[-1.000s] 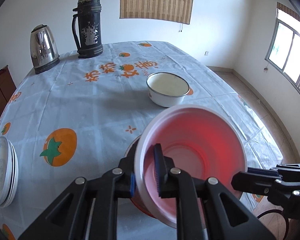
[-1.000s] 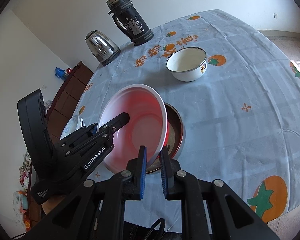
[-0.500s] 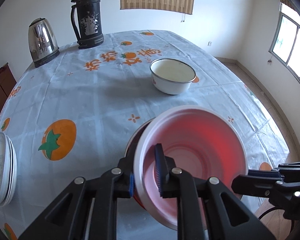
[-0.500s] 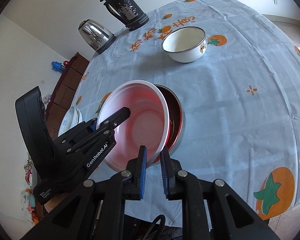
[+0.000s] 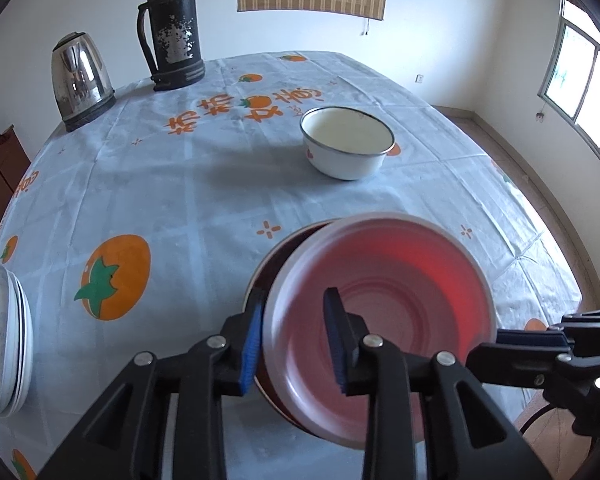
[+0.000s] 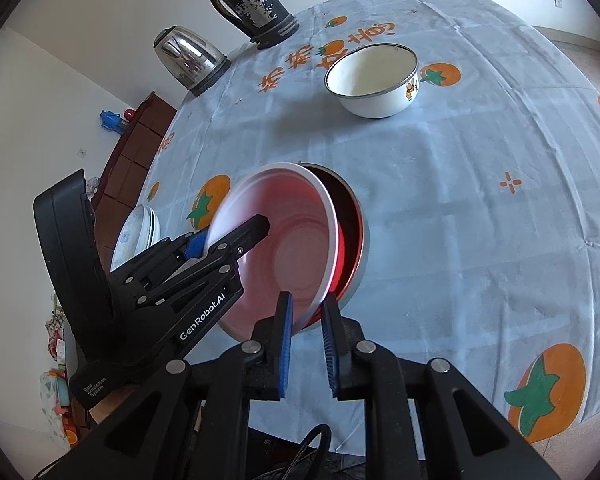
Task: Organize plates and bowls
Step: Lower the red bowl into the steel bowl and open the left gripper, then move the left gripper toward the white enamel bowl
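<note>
A pink plastic bowl [image 5: 384,292] with a white rim is tilted over a dark red bowl with a metal rim [image 5: 272,256] at the table's near edge. My left gripper [image 5: 292,344] has its jaws apart around the pink bowl's rim. My right gripper [image 6: 306,344] has its jaws a little apart around the pink bowl's [image 6: 284,248] near rim, with the dark red bowl [image 6: 354,236] behind. A white enamel bowl [image 5: 346,142] stands farther back. A stack of white plates [image 5: 2,344] sits at the left edge.
A steel kettle [image 5: 80,80] and a black thermos [image 5: 172,28] stand at the table's far left. The tablecloth [image 5: 160,184] is pale blue with orange fruit prints. A wooden cabinet [image 6: 132,148] stands left of the table.
The left gripper's jaws have spread apart from the pink bowl's rim, and the right jaws have widened slightly. The pink bowl has sunk lower and tilted into the dark red bowl.
</note>
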